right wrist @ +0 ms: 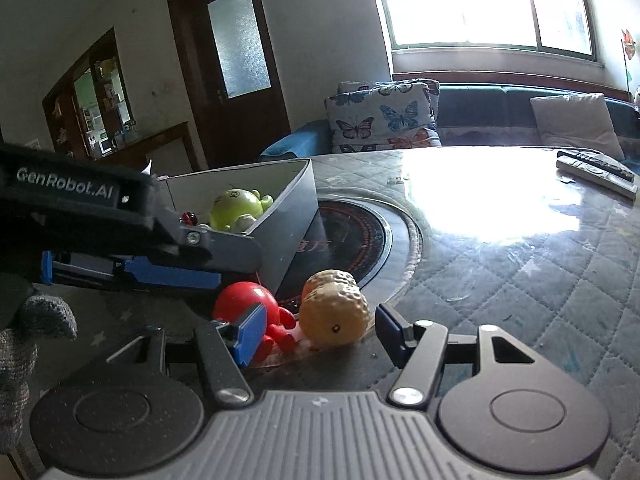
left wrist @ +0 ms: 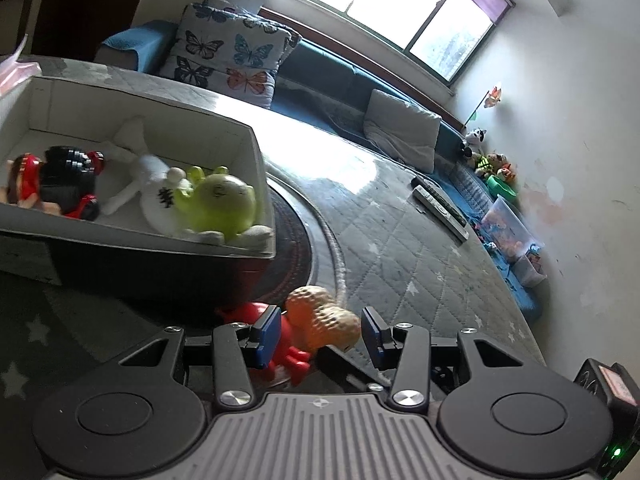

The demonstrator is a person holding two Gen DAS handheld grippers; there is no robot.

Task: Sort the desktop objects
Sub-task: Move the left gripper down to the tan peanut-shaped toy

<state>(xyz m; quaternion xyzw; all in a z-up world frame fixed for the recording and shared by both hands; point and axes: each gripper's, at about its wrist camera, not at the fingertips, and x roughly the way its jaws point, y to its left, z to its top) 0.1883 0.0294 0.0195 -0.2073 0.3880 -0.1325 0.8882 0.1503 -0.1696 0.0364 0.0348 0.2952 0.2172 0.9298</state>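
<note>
A tan peanut-shaped toy (left wrist: 325,316) and a red figure toy (left wrist: 289,344) lie on the table between the open fingers of my left gripper (left wrist: 322,336). In the right wrist view the peanut toy (right wrist: 335,314) and red figure (right wrist: 250,303) lie between the open fingers of my right gripper (right wrist: 320,334). The left gripper's body (right wrist: 132,240) reaches in from the left above the red figure. A white box (left wrist: 244,136) holds a green round toy (left wrist: 220,202), a white plush (left wrist: 154,188) and a black-and-red toy (left wrist: 68,180).
The box (right wrist: 296,200) stands beside a round black inlay (right wrist: 360,236) in the quilted table cover. Two remote controls (left wrist: 440,206) lie at the far edge. A sofa with a butterfly cushion (left wrist: 228,52) is behind.
</note>
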